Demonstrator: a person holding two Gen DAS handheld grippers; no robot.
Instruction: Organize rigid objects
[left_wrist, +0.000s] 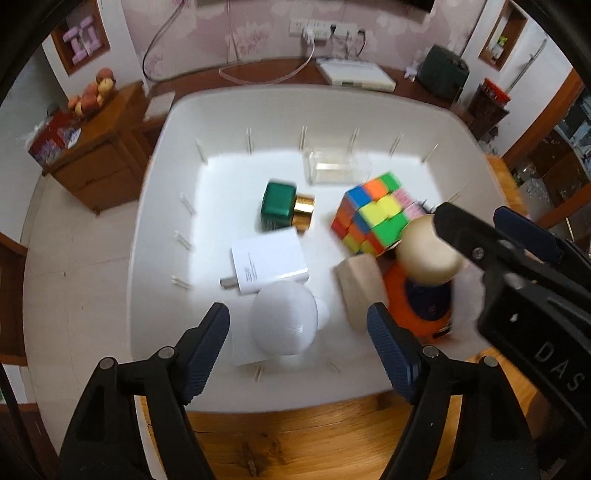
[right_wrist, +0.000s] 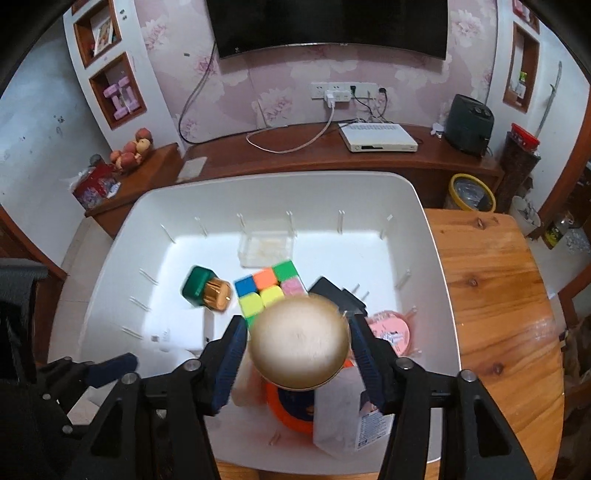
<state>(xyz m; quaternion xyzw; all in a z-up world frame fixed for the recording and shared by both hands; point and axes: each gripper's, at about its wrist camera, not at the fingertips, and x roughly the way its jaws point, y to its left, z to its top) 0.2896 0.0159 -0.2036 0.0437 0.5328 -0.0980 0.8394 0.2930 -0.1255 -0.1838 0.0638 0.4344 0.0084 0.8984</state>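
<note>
Right gripper (right_wrist: 299, 350) clamps a beige wooden ball (right_wrist: 300, 341), held above the white bin (right_wrist: 439, 258), near the Rubik's cube (left_wrist: 373, 218). Left gripper (left_wrist: 299, 332) hangs over a white light bulb (left_wrist: 282, 319), fingers spread apart, empty.

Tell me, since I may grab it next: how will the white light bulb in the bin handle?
The light bulb lies on its side; its round, smooth dome would likely roll if nudged and could slip between pads. It looks light and probably fragile, so the open left claw should close gently around it.
</note>
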